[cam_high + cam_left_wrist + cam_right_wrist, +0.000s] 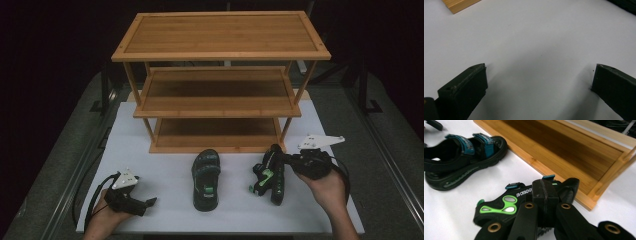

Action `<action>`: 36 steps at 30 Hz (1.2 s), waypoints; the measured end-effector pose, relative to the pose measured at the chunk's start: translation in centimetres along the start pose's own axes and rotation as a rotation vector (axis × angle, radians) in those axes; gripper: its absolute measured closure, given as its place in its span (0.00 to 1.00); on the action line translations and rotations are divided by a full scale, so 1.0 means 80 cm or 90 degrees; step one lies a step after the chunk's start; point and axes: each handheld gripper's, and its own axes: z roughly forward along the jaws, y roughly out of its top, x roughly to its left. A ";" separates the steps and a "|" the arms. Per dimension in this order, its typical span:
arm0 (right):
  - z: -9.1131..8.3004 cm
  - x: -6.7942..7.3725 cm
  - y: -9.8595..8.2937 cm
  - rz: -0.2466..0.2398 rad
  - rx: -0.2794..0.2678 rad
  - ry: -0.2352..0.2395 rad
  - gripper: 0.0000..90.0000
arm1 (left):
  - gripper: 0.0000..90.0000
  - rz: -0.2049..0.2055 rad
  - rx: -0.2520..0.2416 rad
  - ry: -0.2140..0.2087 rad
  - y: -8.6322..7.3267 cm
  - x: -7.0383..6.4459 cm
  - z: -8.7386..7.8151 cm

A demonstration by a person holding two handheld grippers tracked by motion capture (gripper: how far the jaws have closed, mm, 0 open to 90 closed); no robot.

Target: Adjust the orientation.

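Two black sandals lie on the white table in front of a three-tier wooden rack. The left sandal sits flat, with teal straps. The right sandal, with green markings, is tipped onto its side. My right gripper is shut on that sandal's upper end near the rack's front right corner. My left gripper rests open at the table's front left, with bare white surface between its jaws.
The rack's bottom shelf lies just beyond the held sandal, its front rail close to the jaws. A corner of the rack shows far off in the left gripper view. White table surface lies between the two grippers.
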 end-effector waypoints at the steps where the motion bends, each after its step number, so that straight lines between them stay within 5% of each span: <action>1: 0.004 0.000 0.000 -0.003 0.003 0.003 1.00 | 0.00 0.000 0.000 0.000 0.000 0.000 0.000; 12: 0.018 0.001 -0.008 -0.004 0.018 -0.001 1.00 | 0.00 0.000 0.001 -0.001 0.000 0.000 0.000; 36: -0.011 -0.022 -0.035 0.037 -0.001 -0.014 1.00 | 0.00 0.000 0.003 -0.002 0.000 0.000 0.000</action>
